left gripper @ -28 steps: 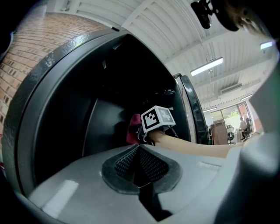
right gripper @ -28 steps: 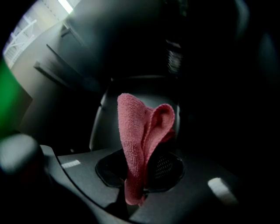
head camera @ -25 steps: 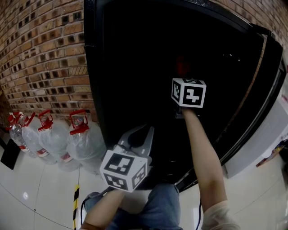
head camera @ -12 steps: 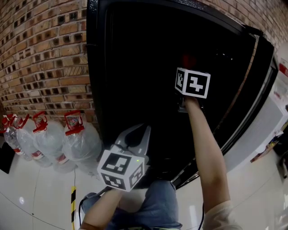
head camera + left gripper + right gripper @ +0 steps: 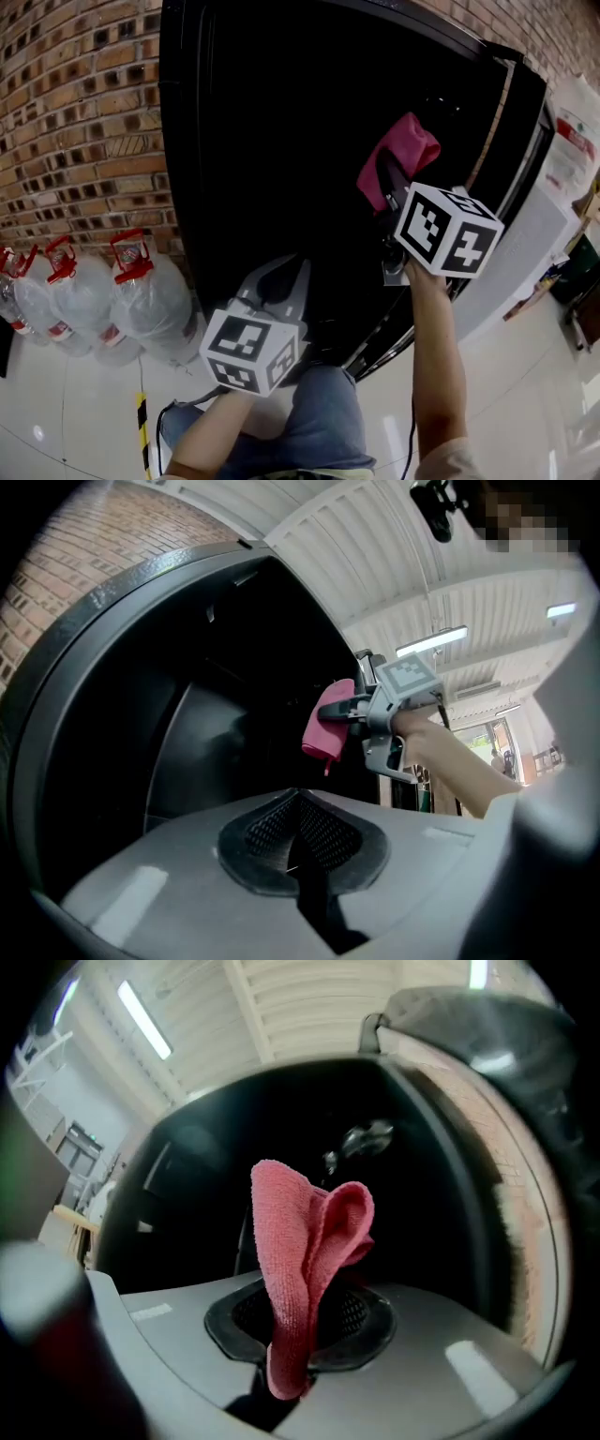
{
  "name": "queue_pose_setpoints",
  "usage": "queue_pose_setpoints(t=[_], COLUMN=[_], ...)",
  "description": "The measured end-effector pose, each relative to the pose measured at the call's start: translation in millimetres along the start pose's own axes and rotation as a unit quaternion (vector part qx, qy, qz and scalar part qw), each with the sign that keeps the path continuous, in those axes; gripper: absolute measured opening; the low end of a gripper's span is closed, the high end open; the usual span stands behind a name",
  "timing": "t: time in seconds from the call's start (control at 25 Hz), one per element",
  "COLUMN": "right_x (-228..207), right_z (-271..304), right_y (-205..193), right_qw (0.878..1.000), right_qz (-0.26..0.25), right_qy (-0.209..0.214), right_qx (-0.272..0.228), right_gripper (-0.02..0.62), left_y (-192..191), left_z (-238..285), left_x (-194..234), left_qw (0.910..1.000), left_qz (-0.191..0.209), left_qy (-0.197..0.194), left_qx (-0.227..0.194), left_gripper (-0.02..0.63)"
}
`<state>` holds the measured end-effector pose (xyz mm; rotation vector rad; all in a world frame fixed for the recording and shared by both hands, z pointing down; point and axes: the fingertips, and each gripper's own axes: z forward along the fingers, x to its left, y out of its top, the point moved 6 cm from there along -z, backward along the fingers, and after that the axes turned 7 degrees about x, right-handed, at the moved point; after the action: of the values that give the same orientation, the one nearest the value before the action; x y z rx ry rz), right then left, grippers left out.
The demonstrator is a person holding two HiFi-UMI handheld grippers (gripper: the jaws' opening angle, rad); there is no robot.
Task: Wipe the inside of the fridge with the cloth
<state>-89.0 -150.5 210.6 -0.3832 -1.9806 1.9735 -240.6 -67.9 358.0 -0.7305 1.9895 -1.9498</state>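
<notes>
The black fridge (image 5: 281, 112) stands open with a dark interior (image 5: 225, 733). A pink cloth (image 5: 398, 159) is pinched in my right gripper (image 5: 389, 192), which is shut on it at the fridge's opening, near its right edge. In the right gripper view the cloth (image 5: 305, 1269) stands folded up out of the jaws before the dark cavity (image 5: 422, 1204). From the left gripper view, the cloth (image 5: 328, 728) and the right gripper (image 5: 352, 710) show in front of the opening. My left gripper (image 5: 286, 286) is shut and holds nothing, low at the fridge's front.
A brick wall (image 5: 84, 122) runs along the left. Several large water bottles (image 5: 141, 300) with red caps stand on the glossy white floor (image 5: 75, 412) beside the fridge. A white appliance (image 5: 534, 244) stands to the right. The person's legs in jeans (image 5: 309, 422) are below.
My right gripper has pulled back out of the dark interior toward the right edge, so the pink cloth now shows plainly. The left gripper has stayed about where it was.
</notes>
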Motion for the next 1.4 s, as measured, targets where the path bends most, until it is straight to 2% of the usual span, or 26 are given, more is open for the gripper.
queue_pose_setpoints(t=[0.16, 0.4, 0.56, 0.64, 0.84, 1.04, 1.24, 1.4], right_x=[-7.2, -6.9, 11.9, 22.8, 21.9, 14.7, -2.8, -10.3], right_z=[-34.3, -38.7, -33.6, -11.1, 77.6, 150.4, 179.1, 159.2], right_y=[-8.7, -14.7, -17.6, -26.8, -70.2, -104.9, -130.7, -127.4], right_qw=[1.0, 1.0, 0.999, 0.998, 1.0, 0.995, 0.987, 0.987], right_qz=[0.012, 0.002, 0.012, 0.009, 0.013, -0.044, -0.056, -0.05], right_qy=[0.003, 0.001, 0.036, 0.045, 0.008, -0.045, -0.071, -0.064], right_qx=[-0.006, -0.006, -0.035, -0.034, 0.017, 0.082, 0.133, 0.141], right_gripper=[0.066, 0.067, 0.067, 0.067, 0.067, 0.067, 0.067, 0.066], left_y=[-3.8, -4.2, -4.0, -3.0, -2.5, -4.3, -6.8, -1.1], left_z=[3.3, 5.1, 0.2, -2.8, -9.2, -20.1, -20.1, -14.9], left_x=[-2.2, -2.1, 2.2, 7.2, 10.3, 16.4, 22.3, 23.5], left_qw=[1.0, 1.0, 0.9999, 0.9998, 0.9993, 0.9982, 0.9973, 0.9972], left_qz=[-0.003, 0.0, 0.009, 0.01, 0.016, 0.027, 0.024, 0.024], left_qy=[-0.007, -0.006, 0.007, 0.017, 0.031, 0.052, 0.067, 0.068], left_qx=[0.003, 0.008, 0.009, 0.009, 0.011, 0.014, 0.019, 0.022], left_gripper=[-0.021, -0.021, -0.021, -0.021, -0.021, -0.021, -0.021, -0.021])
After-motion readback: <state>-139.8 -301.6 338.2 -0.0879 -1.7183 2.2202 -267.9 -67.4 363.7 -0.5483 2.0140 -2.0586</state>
